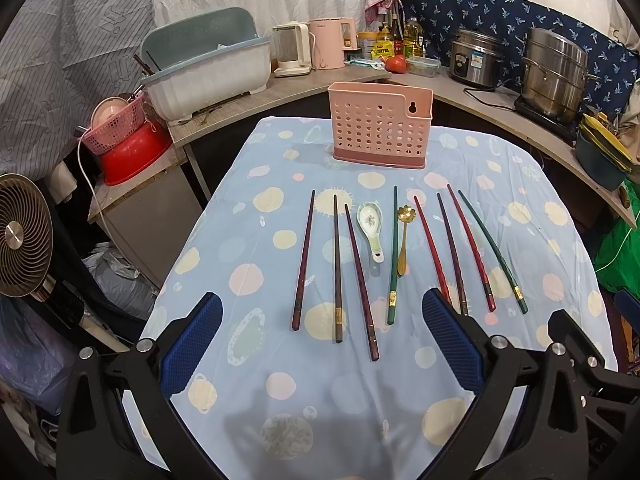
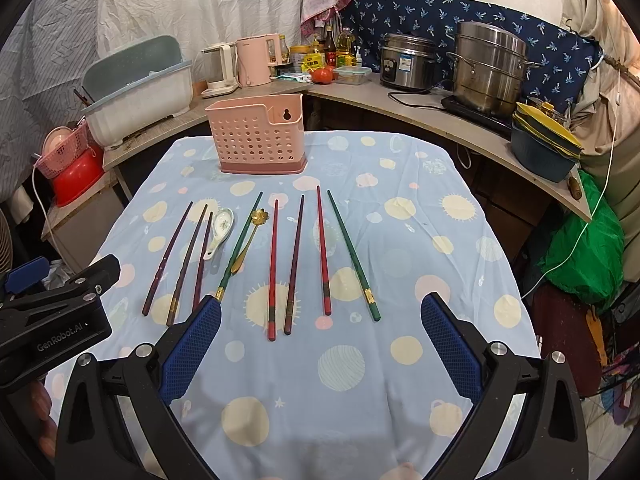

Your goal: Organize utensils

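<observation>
**Both grippers open, utensils lined up ahead**

Nothing has been picked up yet. The left gripper [image 1: 322,318] hangs above the near part of the surface [image 1: 320,408] with its blue pads spread wide and nothing between them. The right gripper [image 2: 320,318] hangs the same way, jaws apart and empty.

The utensils lie in a loose row across the middle of the spotted blue cloth, all with their long axes running near to far. In the left wrist view, three dark chopsticks [image 1: 338,268] lie on the left, then a white ceramic soup spoon [image 1: 370,226], a green chopstick [image 1: 393,256] with a gold flower-headed spoon [image 1: 403,240] just beside it and seemingly touching it. Further right come a red chopstick [image 1: 430,244], a dark one, another red one and a second green chopstick [image 1: 492,248]. The pink perforated utensil holder [image 1: 380,124] stands upright beyond the row, toward the far edge of the surface, and looks empty as far as its rim shows.

The row lies straight ahead of both grippers, handle ends nearest. The left gripper frames the three dark chopsticks and the spoons; the right gripper frames the red and dark chopsticks in its own view, with the outer green chopstick [image 2: 354,256] also between its pads. So each hand looks best placed for its own half. Because the sticks point away from the grippers, a grasp would likely close across a stick near its handle end, then lift and tip it upright over the holder. The green chopstick and the gold spoon lie so close together that taking one may drag the other.
</observation>
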Action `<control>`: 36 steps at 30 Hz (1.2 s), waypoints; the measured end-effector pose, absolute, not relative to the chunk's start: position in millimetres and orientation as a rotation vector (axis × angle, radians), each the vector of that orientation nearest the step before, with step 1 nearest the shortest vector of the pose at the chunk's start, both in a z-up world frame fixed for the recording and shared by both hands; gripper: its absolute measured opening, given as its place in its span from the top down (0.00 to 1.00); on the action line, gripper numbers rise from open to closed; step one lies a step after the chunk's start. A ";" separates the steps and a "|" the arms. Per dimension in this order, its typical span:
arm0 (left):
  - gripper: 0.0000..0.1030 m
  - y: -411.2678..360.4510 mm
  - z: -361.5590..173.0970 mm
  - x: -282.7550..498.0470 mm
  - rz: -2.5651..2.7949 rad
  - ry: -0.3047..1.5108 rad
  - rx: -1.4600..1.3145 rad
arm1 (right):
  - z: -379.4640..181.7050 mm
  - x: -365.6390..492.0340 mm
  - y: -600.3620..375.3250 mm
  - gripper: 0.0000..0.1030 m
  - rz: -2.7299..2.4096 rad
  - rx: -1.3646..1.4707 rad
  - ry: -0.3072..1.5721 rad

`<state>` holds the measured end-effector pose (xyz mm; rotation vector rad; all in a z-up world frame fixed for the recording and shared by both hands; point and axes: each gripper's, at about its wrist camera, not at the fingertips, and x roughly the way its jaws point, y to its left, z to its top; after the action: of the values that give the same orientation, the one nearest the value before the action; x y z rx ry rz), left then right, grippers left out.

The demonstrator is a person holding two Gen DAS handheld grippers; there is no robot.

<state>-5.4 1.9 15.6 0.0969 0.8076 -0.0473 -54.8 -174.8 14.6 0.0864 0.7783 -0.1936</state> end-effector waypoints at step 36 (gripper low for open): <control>0.07 39.1 -24.1 23.8 0.036 0.888 0.064 | -8.4 -39.2 -192.6 0.06 -0.243 0.087 0.825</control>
<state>23.8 39.1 -24.1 0.0641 0.8884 0.0359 -39.2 -192.6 -8.4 0.0870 0.8252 -0.2435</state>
